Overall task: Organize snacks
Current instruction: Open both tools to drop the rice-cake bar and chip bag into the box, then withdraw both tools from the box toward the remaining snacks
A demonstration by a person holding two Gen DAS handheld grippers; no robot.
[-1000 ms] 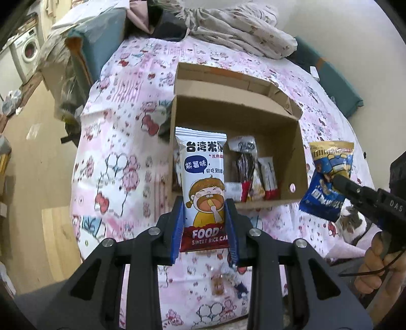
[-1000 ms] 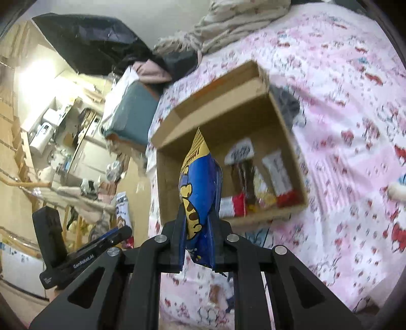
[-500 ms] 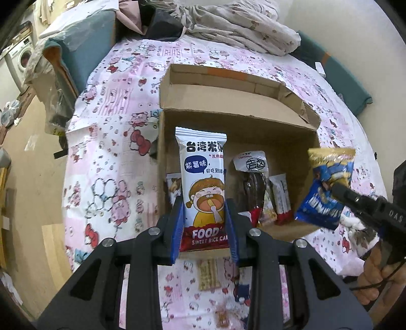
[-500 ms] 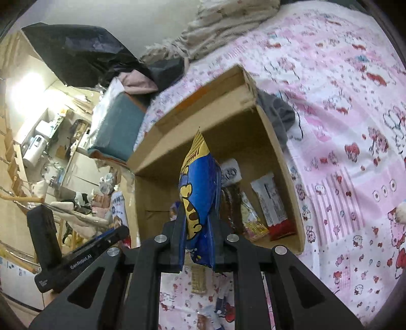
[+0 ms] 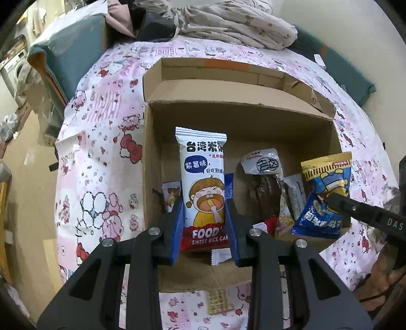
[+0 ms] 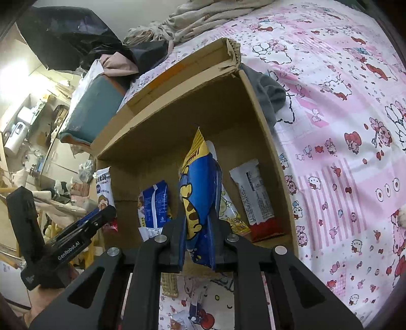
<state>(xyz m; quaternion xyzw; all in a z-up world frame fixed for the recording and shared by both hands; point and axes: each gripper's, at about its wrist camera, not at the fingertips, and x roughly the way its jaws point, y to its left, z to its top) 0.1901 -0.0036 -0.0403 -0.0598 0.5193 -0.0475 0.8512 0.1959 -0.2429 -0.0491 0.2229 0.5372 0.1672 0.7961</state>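
Left gripper (image 5: 205,226) clenched on a white rice cake packet (image 5: 203,187), blue pads pressing its two long edges near the red bottom band, packet held upright with the cartoon child facing the camera. Gripper pointed forward and down, poised over the near left part of an open cardboard box (image 5: 253,121), packet's lower end just above the box's near wall. Right gripper (image 6: 198,241) likewise clamped, on a blue and yellow snack bag (image 6: 199,193), bag edge-on to its own camera and squeezed at the lower half, yellow top corner sticking up. From the left wrist view, same bag (image 5: 324,195) hanging at the right side of the box, pinched by a black finger reaching in from the right, with part of the holding hand (image 5: 388,269) low at the edge. Both tools side by side at the box mouth, apart from each other. Inside the box, lying on the floor: a dark brown vacuum-packed snack (image 5: 266,187), a white and red bar wrapper (image 6: 256,198), a blue and white packet (image 6: 154,203). Box resting on a pink cartoon-print bedspread (image 5: 101,152), a pale cracker pack (image 5: 218,299) lying on the spread just before the box's near wall. Crumpled bedding (image 5: 238,22) heaped beyond the box
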